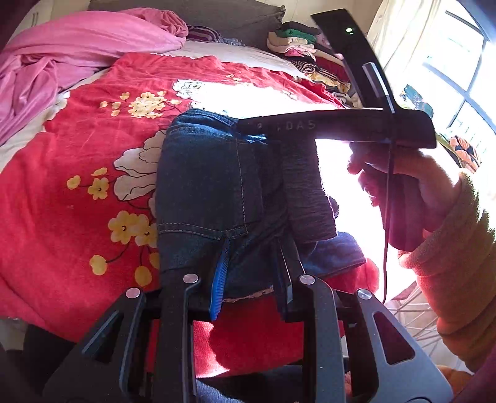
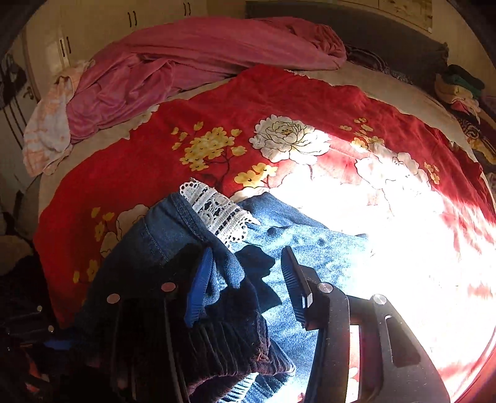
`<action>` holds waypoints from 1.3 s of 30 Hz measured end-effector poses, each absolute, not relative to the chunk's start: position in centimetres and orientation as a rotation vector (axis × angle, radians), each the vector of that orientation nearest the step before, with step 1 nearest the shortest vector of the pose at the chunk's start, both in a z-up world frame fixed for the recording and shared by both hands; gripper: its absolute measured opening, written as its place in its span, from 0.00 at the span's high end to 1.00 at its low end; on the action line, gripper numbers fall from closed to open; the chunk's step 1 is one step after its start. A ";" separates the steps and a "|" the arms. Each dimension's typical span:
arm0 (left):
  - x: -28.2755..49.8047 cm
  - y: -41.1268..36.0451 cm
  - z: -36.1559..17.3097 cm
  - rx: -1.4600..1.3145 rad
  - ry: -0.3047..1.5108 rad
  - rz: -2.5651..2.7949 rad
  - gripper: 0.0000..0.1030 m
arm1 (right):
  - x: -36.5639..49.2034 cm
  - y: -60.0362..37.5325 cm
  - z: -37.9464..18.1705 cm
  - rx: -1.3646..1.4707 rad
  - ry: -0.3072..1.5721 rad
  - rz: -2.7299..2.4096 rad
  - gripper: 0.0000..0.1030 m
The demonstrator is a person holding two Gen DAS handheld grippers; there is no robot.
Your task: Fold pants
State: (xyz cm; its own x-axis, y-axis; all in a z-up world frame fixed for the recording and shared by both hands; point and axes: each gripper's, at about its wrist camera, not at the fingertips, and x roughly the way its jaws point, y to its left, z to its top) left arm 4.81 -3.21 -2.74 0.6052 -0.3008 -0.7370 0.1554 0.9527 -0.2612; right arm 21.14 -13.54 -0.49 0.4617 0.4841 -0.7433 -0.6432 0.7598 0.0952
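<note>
Left tool amid denim pants over red blanket

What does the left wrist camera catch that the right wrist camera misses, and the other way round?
Only the left wrist view shows the other gripper held in a hand, and a window. Only the right wrist view shows the jeans' white lace trim and cupboard doors. Both show the denim pants, the red floral blanket, the pink bedding and a folded clothes pile.
</note>
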 end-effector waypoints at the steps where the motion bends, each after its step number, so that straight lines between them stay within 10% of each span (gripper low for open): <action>1: 4.8 -3.2 -2.7 -0.179 0.883 -0.266 0.82 | 20.6 -14.0 0.1 -0.195 0.821 0.707 0.51; 39: 6.4 1.2 1.3 -0.237 0.820 -0.142 0.59 | 14.2 -26.4 -0.3 0.009 0.821 0.636 0.36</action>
